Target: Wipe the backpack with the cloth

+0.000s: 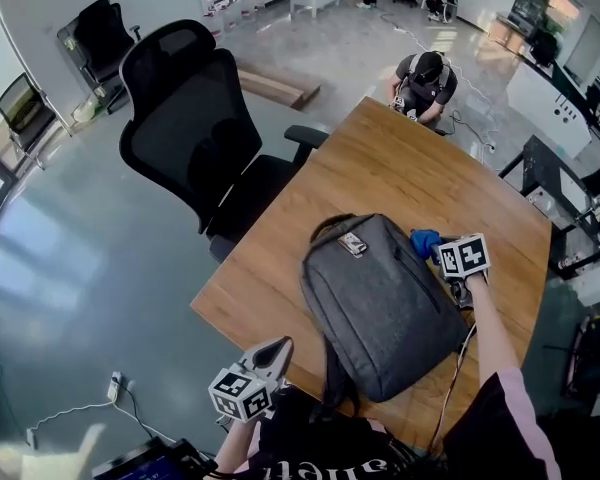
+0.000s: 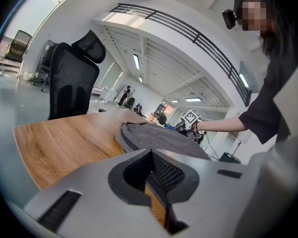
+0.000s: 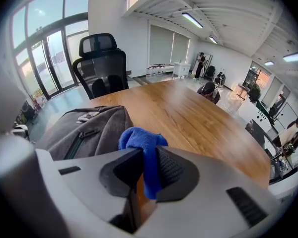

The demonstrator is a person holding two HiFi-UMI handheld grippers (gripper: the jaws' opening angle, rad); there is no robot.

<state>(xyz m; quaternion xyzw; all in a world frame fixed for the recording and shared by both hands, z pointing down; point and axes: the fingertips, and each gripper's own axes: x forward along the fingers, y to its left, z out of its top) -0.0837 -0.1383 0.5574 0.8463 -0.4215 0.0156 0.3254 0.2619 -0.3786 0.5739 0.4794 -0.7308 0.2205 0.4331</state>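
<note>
A grey backpack (image 1: pixel 385 303) lies flat on the wooden table (image 1: pixel 400 173), also seen as the backpack (image 3: pixel 87 128) and the backpack (image 2: pixel 159 135). My right gripper (image 1: pixel 442 255) is shut on a blue cloth (image 1: pixel 424 241) just beside the bag's right upper edge; the cloth (image 3: pixel 145 150) bunches out between the jaws of the right gripper (image 3: pixel 148 175). The left gripper (image 1: pixel 275 350) hovers at the table's near left edge, beside the bag's lower corner. The left gripper's (image 2: pixel 150 175) jaws are together with nothing in them.
A black office chair (image 1: pixel 195 128) stands against the table's left side. A person (image 1: pixel 425 80) crouches on the floor past the far corner. Cables run off the table's near right edge (image 1: pixel 458 363). More desks and chairs stand far off.
</note>
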